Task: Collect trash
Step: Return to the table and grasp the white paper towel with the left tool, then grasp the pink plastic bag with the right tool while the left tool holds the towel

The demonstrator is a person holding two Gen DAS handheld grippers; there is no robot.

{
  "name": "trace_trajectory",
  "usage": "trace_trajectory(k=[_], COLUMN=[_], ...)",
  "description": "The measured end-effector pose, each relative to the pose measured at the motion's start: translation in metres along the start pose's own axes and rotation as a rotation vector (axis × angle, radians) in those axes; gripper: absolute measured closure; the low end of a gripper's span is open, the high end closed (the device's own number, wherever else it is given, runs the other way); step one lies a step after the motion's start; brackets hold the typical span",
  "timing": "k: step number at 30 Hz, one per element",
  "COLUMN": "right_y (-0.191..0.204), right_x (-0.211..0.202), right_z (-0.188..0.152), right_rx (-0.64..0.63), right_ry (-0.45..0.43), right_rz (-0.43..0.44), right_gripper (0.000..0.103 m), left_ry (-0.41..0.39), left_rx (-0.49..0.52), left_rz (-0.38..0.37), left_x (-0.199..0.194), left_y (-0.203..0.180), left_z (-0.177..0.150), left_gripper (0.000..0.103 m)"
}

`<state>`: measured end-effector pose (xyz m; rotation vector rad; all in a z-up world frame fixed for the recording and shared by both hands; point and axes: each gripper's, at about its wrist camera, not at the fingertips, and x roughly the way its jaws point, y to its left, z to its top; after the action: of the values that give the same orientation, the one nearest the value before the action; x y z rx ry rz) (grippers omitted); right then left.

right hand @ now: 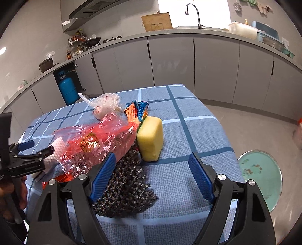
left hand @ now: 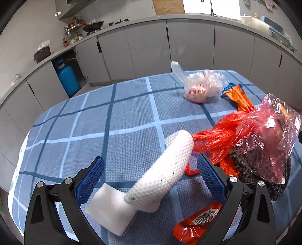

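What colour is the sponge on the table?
Yellow; the sponge shows best in the right wrist view.

Grey kitchen cabinets point(right hand: 169, 60), bright window point(right hand: 192, 13), blue gas cylinder point(right hand: 68, 90).

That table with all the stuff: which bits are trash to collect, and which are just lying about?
Trash, likely:
white foam wrap
red plastic bag
clear bag
snack wrapper

Probably lying about:
yellow sponge
dark knitted cloth
blue gas cylinder
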<state>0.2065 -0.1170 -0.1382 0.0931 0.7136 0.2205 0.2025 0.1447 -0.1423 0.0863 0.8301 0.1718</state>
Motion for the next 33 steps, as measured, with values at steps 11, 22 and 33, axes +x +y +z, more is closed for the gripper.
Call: trace_trajectory(k=[11,22,33], right_y=[0.019,0.044,0.048], right_x=[0.011,0.023,-0.021], right_z=[0.009,0.004,0.02], right_rx=[-0.021,-0.081,-0.07], right_ry=[-0.013,0.018,-0.125], right_rz=[0.053,0.123,0.2], right_gripper=[0.024,0.091,0.097], left_ry=[0.033,0.033,-0.081], left_rx=[0.0,0.018,-0.013], left_rz=[-0.058,-0.104,-0.074], left_x=[0.01,0.007,-0.036], left_y=[-0.003,-0.005,0.009], left_z=[-0.004,-0.005,0.015], left_gripper=[0.027,0.089,0.09])
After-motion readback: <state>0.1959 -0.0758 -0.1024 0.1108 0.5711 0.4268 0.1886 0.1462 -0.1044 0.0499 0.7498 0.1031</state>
